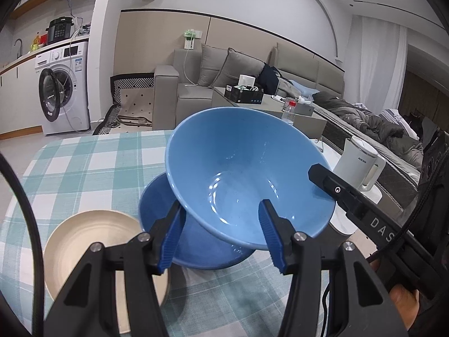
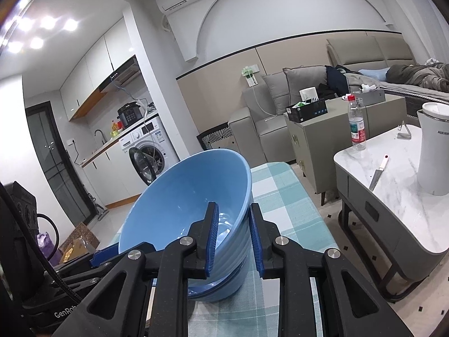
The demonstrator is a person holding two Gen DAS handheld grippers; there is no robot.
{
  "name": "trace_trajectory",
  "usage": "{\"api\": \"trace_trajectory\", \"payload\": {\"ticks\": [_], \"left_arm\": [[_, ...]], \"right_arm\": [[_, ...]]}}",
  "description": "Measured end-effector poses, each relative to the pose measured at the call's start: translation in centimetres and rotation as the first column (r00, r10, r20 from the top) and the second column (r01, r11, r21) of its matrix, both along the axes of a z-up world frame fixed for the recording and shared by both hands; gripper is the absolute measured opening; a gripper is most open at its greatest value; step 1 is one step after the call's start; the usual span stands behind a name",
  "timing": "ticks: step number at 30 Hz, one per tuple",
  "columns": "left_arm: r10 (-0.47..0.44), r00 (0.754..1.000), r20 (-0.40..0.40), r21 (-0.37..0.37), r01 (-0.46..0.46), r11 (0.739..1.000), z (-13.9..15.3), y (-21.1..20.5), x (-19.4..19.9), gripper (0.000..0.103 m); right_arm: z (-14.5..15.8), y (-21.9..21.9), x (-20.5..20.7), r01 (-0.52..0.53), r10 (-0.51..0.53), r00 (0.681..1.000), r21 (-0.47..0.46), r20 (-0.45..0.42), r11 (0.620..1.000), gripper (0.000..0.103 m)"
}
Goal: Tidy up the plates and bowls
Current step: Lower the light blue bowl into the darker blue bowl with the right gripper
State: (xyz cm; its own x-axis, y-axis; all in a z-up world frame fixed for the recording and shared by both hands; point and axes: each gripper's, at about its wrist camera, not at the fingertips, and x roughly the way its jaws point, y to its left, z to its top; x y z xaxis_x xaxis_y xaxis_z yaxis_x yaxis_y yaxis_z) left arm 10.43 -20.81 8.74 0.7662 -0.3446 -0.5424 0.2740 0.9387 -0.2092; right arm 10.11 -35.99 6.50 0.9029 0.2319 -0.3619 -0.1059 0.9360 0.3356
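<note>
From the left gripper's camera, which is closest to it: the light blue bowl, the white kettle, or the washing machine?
1. Light blue ceramic bowl, tilted, its rim between the left gripper fingers.
2. White electric kettle, to the right on the marble table.
3. White front-loading washing machine, far left in the kitchen.

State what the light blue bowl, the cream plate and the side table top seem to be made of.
Light blue bowl: likely glazed ceramic; glossy highlights, ribbed outside.
Cream plate: matte, faint concentric rings; stoneware or melamine, cannot tell.
Side table top: polished white with grey veins; marble or imitation.
</note>
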Motion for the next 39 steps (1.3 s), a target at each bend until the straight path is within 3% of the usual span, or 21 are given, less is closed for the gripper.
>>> {"api": "trace_trajectory", "payload": {"ticks": [22,39], "left_arm": [[0.061,0.997,-0.04,0.032,-0.059,0.998,-2.8,2.4,1.7,0.053],[0.07,0.994,-0.08,0.089,-0.063,0.994,-5.2,2.1,2.9,0.053]], "right_arm": [[-3.8,3.3,2.9,-0.054,0.052,0.994,-0.014,-0.098,0.998,0.023],[-5.6,4.5,4.0,-0.039,0.025,0.989,-0.094,-0.144,0.995,0.023]]}}
